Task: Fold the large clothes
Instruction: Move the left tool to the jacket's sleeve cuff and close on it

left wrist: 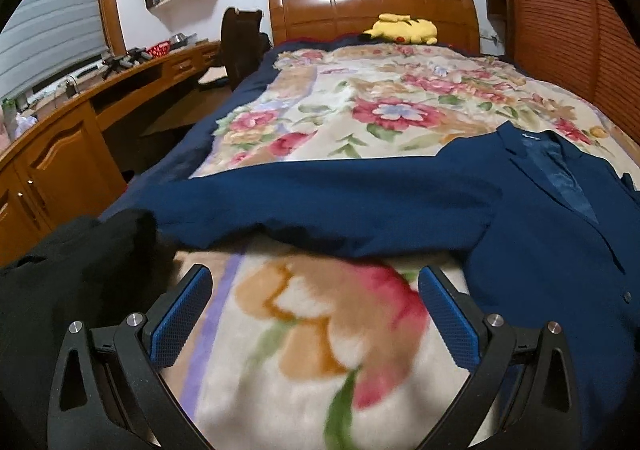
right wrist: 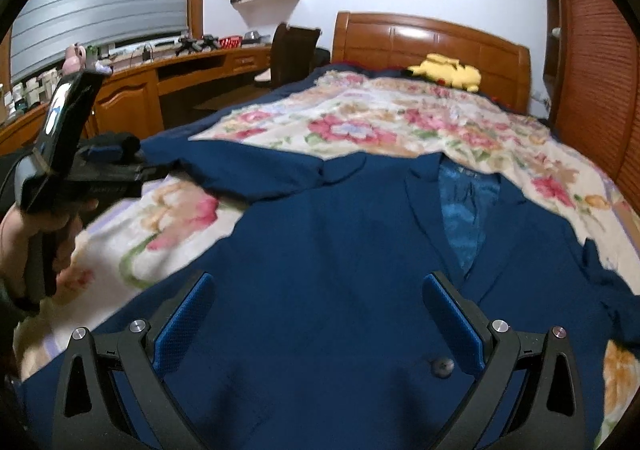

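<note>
The blue jacket (right wrist: 340, 234) lies face up on the floral blanket (left wrist: 320, 338), its sleeve (left wrist: 320, 206) stretched out to the left. The left tool (left wrist: 316, 314) is wide open above bare blanket, and the right tool (right wrist: 320, 322) is wide open over the jacket front (holding nothing). If a tool pinches only the top layer, the fold may wrinkle.

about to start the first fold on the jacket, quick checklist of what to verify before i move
1. Jacket flat, front up: ok.
2. Sleeve spread out sideways: ok.
3. Left gripper open, empty: ok, over bare blanket.
4. Right gripper open, empty: ok, over the jacket front.
5. Other sleeve laid out: cannot tell, only a rumpled bit shows at the right edge.
6. Black garment clear of the sleeve end: not ok, it sits against it.
</note>
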Action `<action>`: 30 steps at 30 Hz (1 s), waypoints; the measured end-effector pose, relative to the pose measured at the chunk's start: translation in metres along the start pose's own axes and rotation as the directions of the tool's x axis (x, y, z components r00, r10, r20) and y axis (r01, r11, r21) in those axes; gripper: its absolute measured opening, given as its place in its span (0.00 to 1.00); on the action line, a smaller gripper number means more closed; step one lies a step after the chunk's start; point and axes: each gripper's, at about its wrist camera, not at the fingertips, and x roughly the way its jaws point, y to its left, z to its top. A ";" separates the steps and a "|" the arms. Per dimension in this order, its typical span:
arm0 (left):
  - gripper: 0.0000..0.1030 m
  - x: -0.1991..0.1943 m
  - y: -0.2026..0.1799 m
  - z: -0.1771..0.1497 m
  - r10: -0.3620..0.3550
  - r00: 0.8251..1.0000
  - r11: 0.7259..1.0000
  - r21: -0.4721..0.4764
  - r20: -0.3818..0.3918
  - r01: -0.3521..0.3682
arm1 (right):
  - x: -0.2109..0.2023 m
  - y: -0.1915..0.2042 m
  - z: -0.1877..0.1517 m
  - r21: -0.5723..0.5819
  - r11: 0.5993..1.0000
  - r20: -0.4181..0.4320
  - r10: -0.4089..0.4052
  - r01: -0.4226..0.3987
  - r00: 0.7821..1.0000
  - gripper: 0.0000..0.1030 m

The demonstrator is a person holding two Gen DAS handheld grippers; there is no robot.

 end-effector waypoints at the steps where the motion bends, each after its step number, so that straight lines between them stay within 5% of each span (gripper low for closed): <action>1: 0.96 0.005 0.001 0.001 -0.008 1.000 1.000 -0.007 -0.006 0.008 | 0.001 0.002 0.000 -0.004 1.000 -0.004 -0.003 0.003 1.000 1.00; 7: 0.77 0.043 0.000 0.015 -0.026 0.996 1.000 -0.014 -0.085 0.025 | 0.001 0.005 0.002 -0.001 1.000 -0.013 -0.006 0.006 1.000 1.00; 22: 0.76 0.110 0.039 0.028 -0.031 0.980 0.967 -0.253 -0.196 -0.020 | -0.001 0.003 -0.003 0.025 0.999 -0.005 0.025 -0.025 1.000 1.00; 25: 0.67 0.117 0.044 0.029 -0.054 0.977 0.960 -0.281 -0.206 -0.006 | 0.001 0.003 -0.002 0.023 0.999 -0.011 0.032 -0.032 0.999 1.00; 30: 0.38 0.124 0.046 0.033 -0.079 0.973 0.956 -0.291 -0.218 0.013 | 0.003 0.002 -0.002 0.024 0.999 -0.022 0.038 -0.037 0.999 1.00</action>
